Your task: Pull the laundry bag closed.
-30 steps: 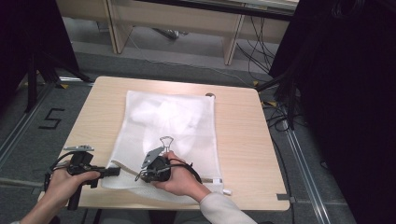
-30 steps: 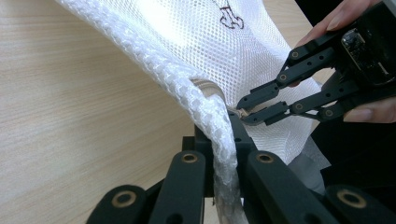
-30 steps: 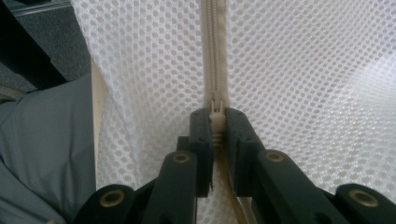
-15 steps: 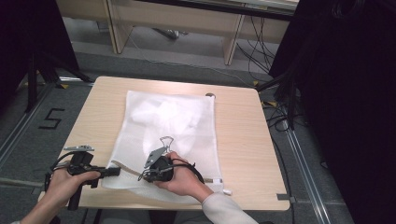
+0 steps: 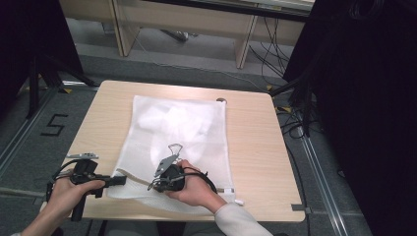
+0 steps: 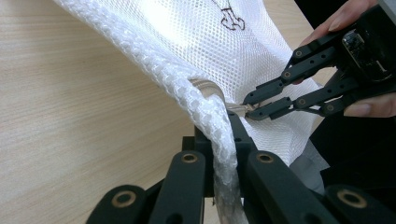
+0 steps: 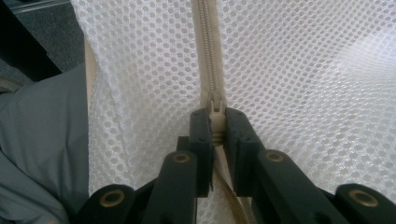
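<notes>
Right tongs (image 7: 217, 140) clamp the zipper pull (image 7: 215, 122) of the white mesh bag (image 5: 177, 132) on the table (image 5: 255, 147); left tongs (image 6: 223, 154) pinch its corner edge taut. Zipper teeth ahead look closed, so the sliding seems barely begun.

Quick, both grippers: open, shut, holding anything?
Left gripper: shut on the white mesh laundry bag's corner edge.
Right gripper: shut on the bag's beige zipper pull.

The mesh bag (image 5: 177, 142) lies on the table (image 5: 251, 147), its zipper (image 7: 208, 56) seemingly along the near edge.
</notes>
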Tool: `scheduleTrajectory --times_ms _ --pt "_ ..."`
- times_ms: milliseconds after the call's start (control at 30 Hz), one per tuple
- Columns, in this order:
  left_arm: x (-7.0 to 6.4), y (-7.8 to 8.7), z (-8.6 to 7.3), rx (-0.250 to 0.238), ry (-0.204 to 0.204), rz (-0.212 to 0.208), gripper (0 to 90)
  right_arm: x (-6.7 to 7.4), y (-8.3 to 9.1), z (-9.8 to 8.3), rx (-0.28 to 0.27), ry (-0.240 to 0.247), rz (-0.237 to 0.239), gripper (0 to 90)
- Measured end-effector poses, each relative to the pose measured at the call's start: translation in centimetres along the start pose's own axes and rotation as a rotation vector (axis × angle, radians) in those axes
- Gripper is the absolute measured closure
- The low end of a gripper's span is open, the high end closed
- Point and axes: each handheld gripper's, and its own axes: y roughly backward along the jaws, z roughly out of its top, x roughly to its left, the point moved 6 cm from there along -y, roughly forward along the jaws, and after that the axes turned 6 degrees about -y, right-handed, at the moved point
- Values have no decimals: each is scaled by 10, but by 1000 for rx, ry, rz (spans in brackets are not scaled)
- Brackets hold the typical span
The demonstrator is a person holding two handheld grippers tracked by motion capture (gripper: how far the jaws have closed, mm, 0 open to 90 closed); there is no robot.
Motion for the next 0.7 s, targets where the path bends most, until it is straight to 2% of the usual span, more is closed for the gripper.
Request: scheduleTrajectory --times_ms 33,100,133,167,233,300,367,567,600,700 --pt "0 0 0 1 -1 0 867 -1 0 0 -2 18 -4 829" --pt "0 0 0 1 -1 2 867 -1 1 0 -3 18 -5 829" --pt "0 0 0 -1 -1 11 867 1 1 -1 4 -19 5 829" --pt "0 1 0 1 2 -2 867 0 1 -1 8 -12 1 829" --pt "0 0 0 2 0 1 867 -1 1 -3 6 -8 5 829" --pt "0 0 0 2 0 1 866 0 2 -4 9 -27 2 829" --pt "0 0 0 -5 1 14 866 0 2 -4 9 -26 2 828" --pt "1 1 0 -5 7 4 867 -3 3 -6 18 -9 1 829" --pt "1 1 0 3 -1 1 866 -1 4 -8 25 -40 0 829" --pt "0 0 0 -4 6 3 866 -4 4 -9 16 -16 2 829"
